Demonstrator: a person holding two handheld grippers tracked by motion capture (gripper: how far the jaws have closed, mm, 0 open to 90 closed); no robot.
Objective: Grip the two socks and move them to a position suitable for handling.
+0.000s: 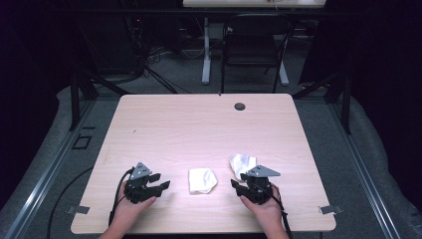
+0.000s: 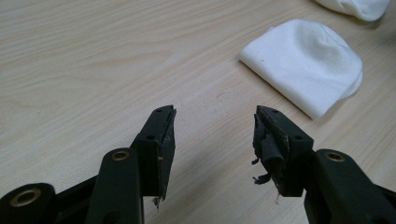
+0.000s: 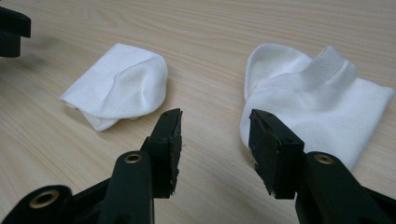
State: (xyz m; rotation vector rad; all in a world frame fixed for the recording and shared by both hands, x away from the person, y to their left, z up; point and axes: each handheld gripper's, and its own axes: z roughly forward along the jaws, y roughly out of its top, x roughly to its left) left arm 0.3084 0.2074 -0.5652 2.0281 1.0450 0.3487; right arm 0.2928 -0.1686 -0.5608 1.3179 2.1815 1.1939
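The left tongs (image 1: 158, 185) rest low over the table (image 1: 199, 124) at about 7 o'clock of its top, held in the person's left hand (image 1: 130, 209). Their jaws stand wide apart with nothing between them; in the left gripper view only bare wood lies in the gap, and frayed padding hangs from the right-hand jaw.

The folded sock (image 1: 202, 180) lies flat on the table near the front edge, at 6 o'clock, between the two tongs and apart from both. In the left gripper view this folded sock (image 2: 306, 65) sits at 1 o'clock of the jaws, clear of them.

The second sock (image 1: 242, 163) lies at 5 o'clock of the table top, just beyond the right tongs (image 1: 238, 181). In the right gripper view its ribbed cuff faces away, and the sock (image 3: 322, 98) spreads at 1 o'clock, its near edge just beside the right-hand jaw; whether they touch cannot be told.

The right tongs, held in the right hand (image 1: 266, 209), also stand wide apart, gripping nothing.
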